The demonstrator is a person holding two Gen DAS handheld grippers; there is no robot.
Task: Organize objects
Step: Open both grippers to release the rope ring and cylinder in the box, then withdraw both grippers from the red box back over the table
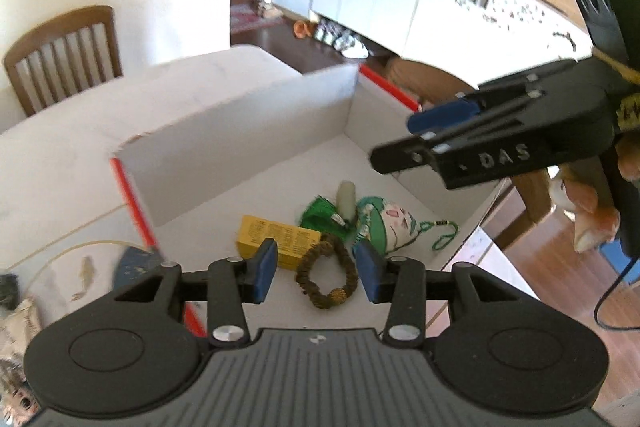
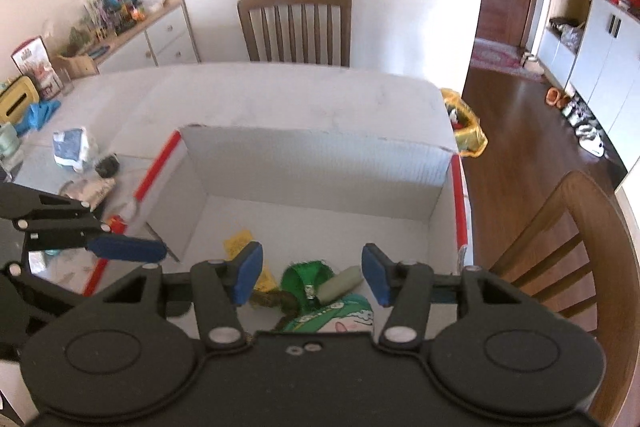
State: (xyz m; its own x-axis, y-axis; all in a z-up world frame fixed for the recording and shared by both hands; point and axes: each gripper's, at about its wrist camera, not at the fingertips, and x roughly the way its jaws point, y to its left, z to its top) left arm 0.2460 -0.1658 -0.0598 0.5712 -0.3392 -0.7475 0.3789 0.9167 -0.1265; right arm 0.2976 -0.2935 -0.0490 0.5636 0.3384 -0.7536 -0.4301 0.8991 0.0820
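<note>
Hovering wide left gripper [image 1: 316, 273], wide right gripper [image 2: 312, 273], bead bracelet [image 1: 326, 277] clearest in left view

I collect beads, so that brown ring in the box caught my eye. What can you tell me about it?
The brown bracelet is a closed loop of small, rough, dark olive-brown beads, with one larger golden-brown bead at its near side. It lies flat on the floor of the white cardboard box. Its far edge seems to touch the yellow box and sits close to the green tassel. It shows between the fingers of the open left gripper, which hangs above it without holding it.
</note>
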